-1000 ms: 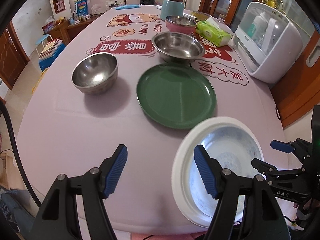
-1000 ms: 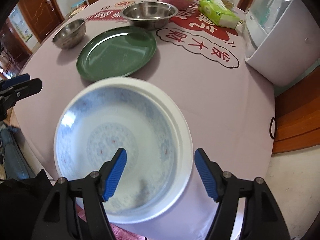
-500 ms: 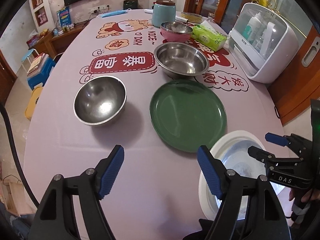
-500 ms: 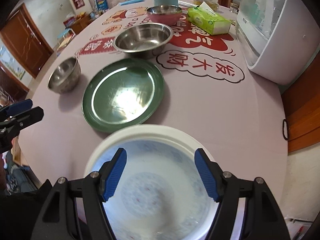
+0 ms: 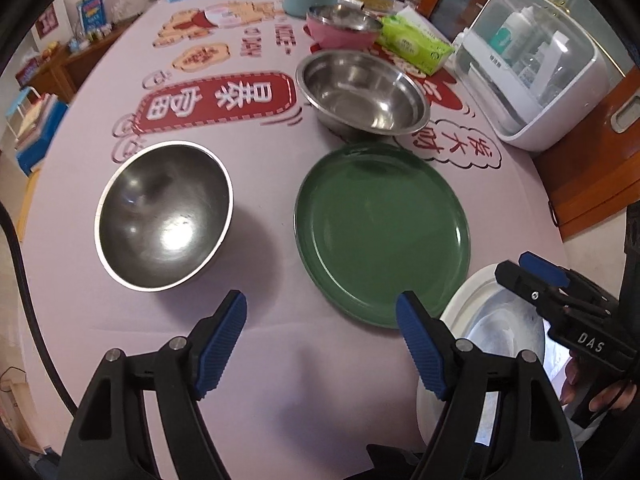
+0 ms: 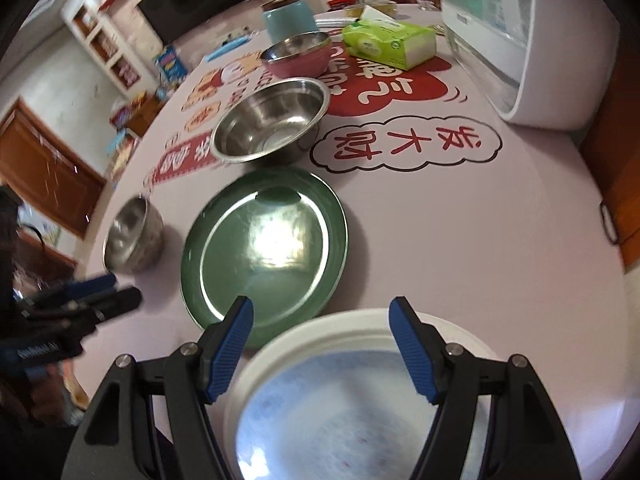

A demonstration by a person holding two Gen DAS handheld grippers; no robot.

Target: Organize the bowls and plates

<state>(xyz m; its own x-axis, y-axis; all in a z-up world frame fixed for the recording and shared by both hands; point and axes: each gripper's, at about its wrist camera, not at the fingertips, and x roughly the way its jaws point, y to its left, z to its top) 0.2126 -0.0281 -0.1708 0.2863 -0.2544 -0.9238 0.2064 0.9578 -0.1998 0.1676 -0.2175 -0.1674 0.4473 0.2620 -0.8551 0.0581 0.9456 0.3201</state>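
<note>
Two near-edge views, sharing green plate (image 5: 380, 236)

White plate (image 6: 360, 392) has slid back toward table edge, now partly under right gripper (image 6: 322, 354); left gripper (image 5: 320, 344) advanced toward bowl (image 5: 164, 216).

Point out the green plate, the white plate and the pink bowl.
green plate (image 5: 380, 232), left wrist view, centre of its flat.
white plate (image 6: 344, 408), right wrist view, patterned well.
pink bowl (image 6: 298, 63), right wrist view, outer wall.

on the tabletop (image 5: 260, 152) the flat plate (image 5: 382, 232) lies between a small bowl (image 5: 164, 216) at left and a rimmed plate (image 6: 352, 392) nearer; a wide bowl (image 5: 362, 94) sits behind.
</note>
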